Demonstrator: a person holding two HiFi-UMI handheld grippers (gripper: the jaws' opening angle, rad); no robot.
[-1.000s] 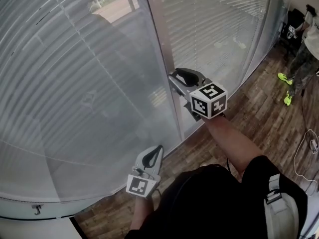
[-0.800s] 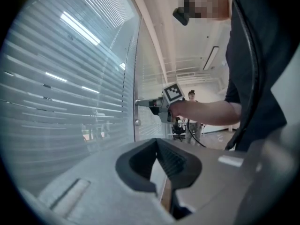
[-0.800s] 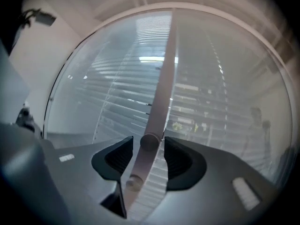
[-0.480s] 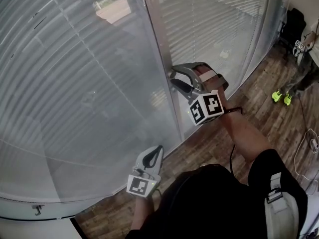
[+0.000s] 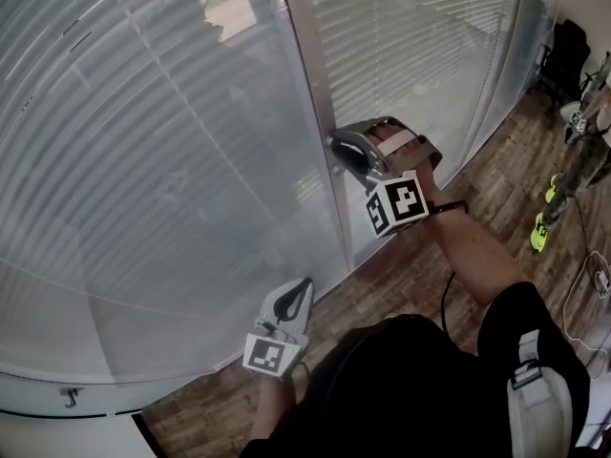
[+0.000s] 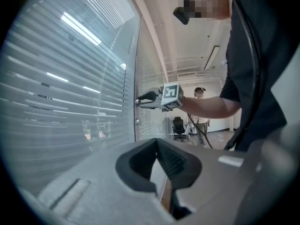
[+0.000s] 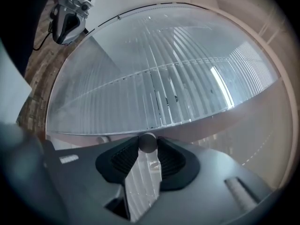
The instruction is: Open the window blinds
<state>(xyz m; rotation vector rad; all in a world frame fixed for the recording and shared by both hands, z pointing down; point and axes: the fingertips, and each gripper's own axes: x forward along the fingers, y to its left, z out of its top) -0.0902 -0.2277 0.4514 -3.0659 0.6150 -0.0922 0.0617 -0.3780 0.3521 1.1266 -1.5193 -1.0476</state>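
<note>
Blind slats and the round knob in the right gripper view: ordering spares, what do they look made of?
Blind slats: thin, pale, softly glossy strips, likely painted aluminium or plastic; I cannot tell which. Knob: smooth matt grey with a dull highlight, perhaps metal or plastic.

The floor is brown wood in long boards. It lies just under the fingers of the left gripper and runs off to their right, along the foot of the window wall. Far to the right of those fingers, a person stands on it in bright yellow shoes. Also on that side, a thin white cord lies in loops. Past the fingertips stands a black chair.
</note>
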